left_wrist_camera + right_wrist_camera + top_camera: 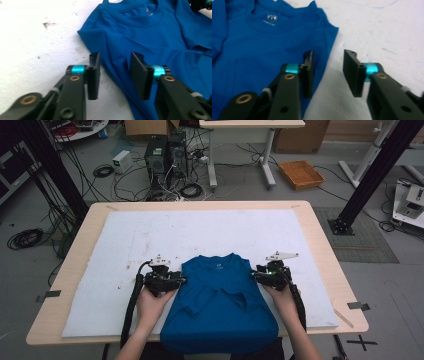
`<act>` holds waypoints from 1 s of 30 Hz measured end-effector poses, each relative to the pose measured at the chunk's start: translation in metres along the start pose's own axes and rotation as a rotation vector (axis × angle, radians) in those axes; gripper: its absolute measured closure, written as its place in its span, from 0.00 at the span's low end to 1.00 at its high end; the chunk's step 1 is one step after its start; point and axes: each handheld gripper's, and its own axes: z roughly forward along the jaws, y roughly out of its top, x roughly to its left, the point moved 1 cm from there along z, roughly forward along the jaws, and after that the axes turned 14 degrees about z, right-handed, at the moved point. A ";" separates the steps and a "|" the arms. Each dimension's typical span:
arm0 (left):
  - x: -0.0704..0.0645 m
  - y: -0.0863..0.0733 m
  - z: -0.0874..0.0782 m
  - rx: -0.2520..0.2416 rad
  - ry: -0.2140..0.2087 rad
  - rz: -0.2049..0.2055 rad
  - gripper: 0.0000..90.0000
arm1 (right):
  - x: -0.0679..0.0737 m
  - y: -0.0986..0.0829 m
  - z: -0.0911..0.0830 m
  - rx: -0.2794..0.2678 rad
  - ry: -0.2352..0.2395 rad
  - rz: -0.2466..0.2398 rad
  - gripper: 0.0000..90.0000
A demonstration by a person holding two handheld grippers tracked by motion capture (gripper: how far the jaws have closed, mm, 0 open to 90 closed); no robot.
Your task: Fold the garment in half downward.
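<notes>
While both hands are coming in from the bottom edge, a blue T-shirt (220,305) is lying face up on the white mat (125,240), collar pointing away from the person, sleeves folded inward over the chest. Its hem is hanging over the near table edge and getting cut off by the frame, so the lower end is not visible. The left gripper (172,281) is sitting at the shirt's left shoulder edge; in the left gripper view its jaws are standing apart with the shirt's side edge (110,62) lying between them, nothing pinched. The right gripper (260,273) is sitting at the right shoulder edge; in the right gripper view its jaws are also spread, straddling the shirt's edge (322,57), one jaw over fabric, one over mat. Whether the pads are touching the cloth is hard to tell. The collar label (272,18) is too blurred to read. Stains (47,24) are dotting the mat.
</notes>
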 end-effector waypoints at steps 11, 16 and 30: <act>0.000 0.000 -0.005 -0.007 0.019 0.016 0.92 | -0.002 0.000 -0.005 -0.021 -0.025 0.002 0.96; 0.003 -0.001 -0.005 0.003 0.034 -0.023 0.77 | -0.010 0.001 -0.010 -0.040 -0.024 0.037 0.87; 0.032 0.023 0.010 -0.033 -0.006 -0.094 0.62 | -0.010 0.030 0.012 -0.030 0.012 0.080 0.72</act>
